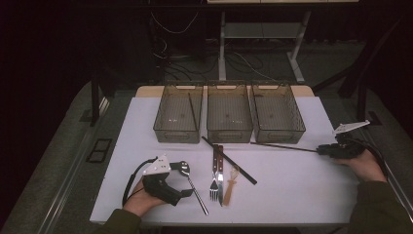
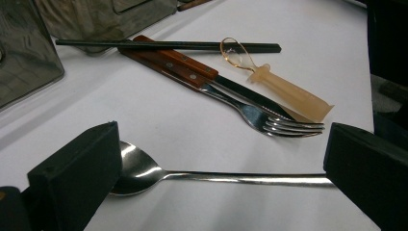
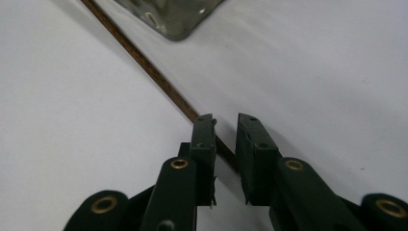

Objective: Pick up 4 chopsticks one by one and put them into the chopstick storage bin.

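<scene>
Chopstick (image 3: 159, 78) end behind right claw (image 3: 225, 122)

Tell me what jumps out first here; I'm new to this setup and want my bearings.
Three clear bins stand in a row at the table's far side, with cutlery in front: a fork, a knife and a black chopstick. The left gripper straddles a steel spoon with wide-open jaws. At the right edge, the right gripper stands narrowly open around the end of a brown chopstick.
</scene>
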